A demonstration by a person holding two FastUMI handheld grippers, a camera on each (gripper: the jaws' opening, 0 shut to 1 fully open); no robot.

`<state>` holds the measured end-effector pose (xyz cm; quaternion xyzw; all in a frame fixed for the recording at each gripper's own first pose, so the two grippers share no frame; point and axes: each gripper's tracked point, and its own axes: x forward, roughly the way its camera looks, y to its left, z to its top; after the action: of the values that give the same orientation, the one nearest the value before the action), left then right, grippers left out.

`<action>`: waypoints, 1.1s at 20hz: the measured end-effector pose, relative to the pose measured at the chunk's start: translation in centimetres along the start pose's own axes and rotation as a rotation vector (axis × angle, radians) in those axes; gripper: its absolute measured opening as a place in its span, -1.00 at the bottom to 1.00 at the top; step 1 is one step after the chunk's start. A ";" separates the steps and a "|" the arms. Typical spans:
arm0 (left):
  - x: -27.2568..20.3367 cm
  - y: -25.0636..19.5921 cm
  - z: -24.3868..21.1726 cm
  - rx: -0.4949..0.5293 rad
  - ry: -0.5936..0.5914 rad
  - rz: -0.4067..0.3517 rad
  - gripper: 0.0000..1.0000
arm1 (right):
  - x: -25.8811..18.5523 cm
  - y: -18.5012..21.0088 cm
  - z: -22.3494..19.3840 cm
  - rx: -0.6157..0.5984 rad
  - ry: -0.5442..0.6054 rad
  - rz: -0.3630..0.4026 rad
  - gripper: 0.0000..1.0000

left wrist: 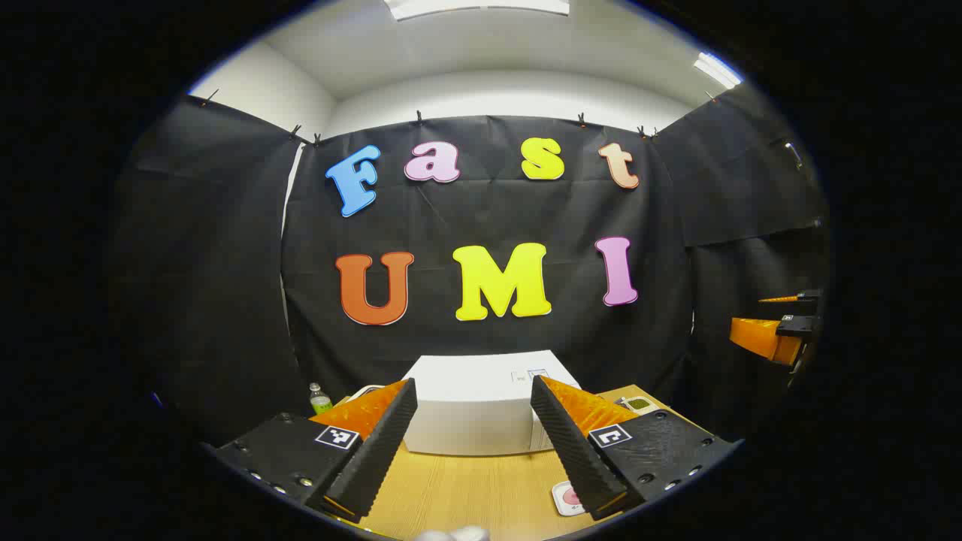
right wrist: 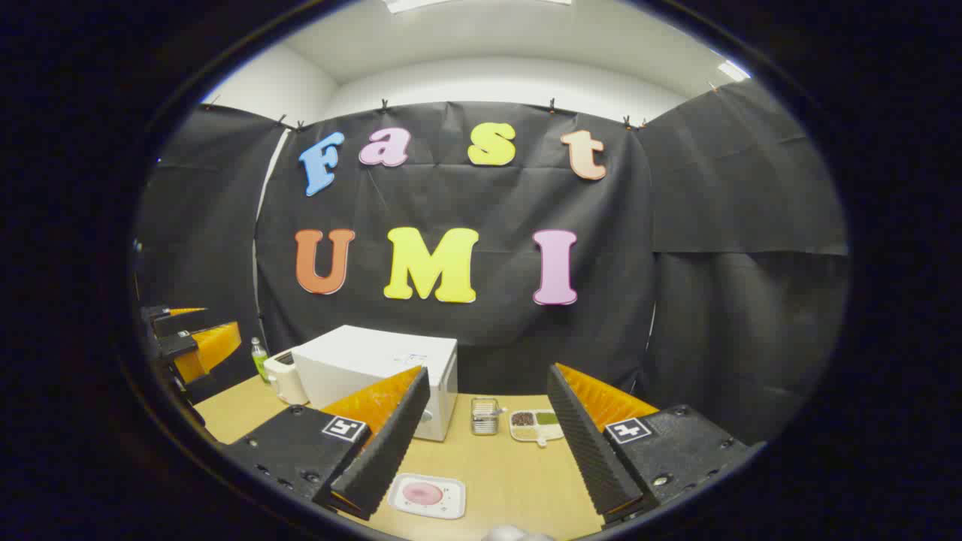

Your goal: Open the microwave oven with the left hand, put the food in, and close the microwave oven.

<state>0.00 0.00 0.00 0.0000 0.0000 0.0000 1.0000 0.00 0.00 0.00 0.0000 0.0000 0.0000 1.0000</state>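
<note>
You're working in a staged recording booth, not a real kitchen: black cloth (right wrist: 721, 225) clipped up as walls under a white office ceiling (right wrist: 496, 71). Kitchen props sit along the far edge of a wooden tabletop (right wrist: 511, 481): a white microwave (right wrist: 361, 368), a toaster (right wrist: 284, 379).
</note>
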 end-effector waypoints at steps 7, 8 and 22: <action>0.3 0.5 0.0 0.007 0.000 0.006 0.90 | 0.3 0.0 -0.1 0.006 0.002 0.001 1.00; 0.3 0.5 -0.1 0.006 -0.002 0.004 0.90 | 0.4 0.1 -0.1 0.006 0.003 0.000 1.00; 4.2 -1.9 -4.7 0.007 -0.008 -0.013 0.90 | 0.9 -1.5 0.2 0.009 0.003 -0.011 1.00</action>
<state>4.24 -1.86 -4.72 0.0036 -0.0038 -0.0067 1.0000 0.93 -1.49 0.19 0.0045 0.0017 -0.0053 1.0000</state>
